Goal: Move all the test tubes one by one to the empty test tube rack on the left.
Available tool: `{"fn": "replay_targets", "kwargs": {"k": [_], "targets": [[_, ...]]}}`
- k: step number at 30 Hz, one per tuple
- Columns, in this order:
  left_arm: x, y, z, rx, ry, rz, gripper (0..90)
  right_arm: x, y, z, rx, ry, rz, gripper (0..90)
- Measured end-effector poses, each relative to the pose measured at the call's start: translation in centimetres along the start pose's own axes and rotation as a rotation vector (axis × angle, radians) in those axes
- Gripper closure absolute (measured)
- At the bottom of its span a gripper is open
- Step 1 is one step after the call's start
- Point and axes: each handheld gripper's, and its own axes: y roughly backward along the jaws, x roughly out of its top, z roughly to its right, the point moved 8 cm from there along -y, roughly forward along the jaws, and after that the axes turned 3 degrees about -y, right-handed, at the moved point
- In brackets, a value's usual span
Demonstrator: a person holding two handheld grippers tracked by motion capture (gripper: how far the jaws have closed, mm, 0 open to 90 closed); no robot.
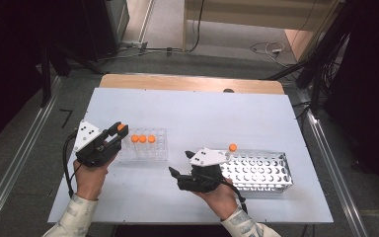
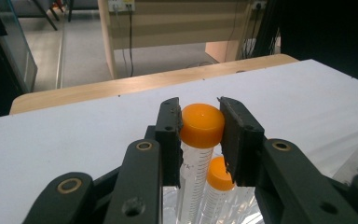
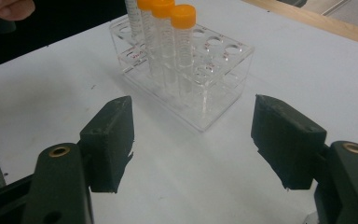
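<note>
My left gripper (image 1: 119, 130) is shut on the orange cap of a clear graduated tube (image 2: 201, 125), held upright at the left end of a clear plastic rack (image 1: 161, 152). Whether its lower end sits in a hole I cannot tell. Three orange-capped tubes (image 1: 142, 138) stand in that rack; one of them (image 2: 220, 174) appears just behind the held tube. My right gripper (image 1: 179, 163) stands open near the table's front, jaws pointing left toward the clear rack (image 3: 223, 60) with nothing between them. The capped tubes (image 3: 183, 18) show in the right gripper view.
A perforated metal rack (image 1: 269, 172) lies at the right, beside the right hand, with one orange-capped tube (image 1: 232, 147) standing at its far left corner. The white table top (image 1: 202, 111) ends in a wooden strip (image 1: 187, 83) at the back. Cables run over the floor beyond.
</note>
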Motion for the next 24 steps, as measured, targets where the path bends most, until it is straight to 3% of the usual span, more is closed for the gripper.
{"fn": "replay_targets", "kwargs": {"k": [14,24], "targets": [[-2.5,-0.9,0.2,0.016,0.002,-0.044,68.5,0.0,0.2,0.1,-0.002,-0.003,0.004,28.8],[-2.4,-0.7,0.0,0.009,0.048,-0.036,55.5,0.0,0.2,0.1,-0.004,-0.001,0.004,28.8]]}}
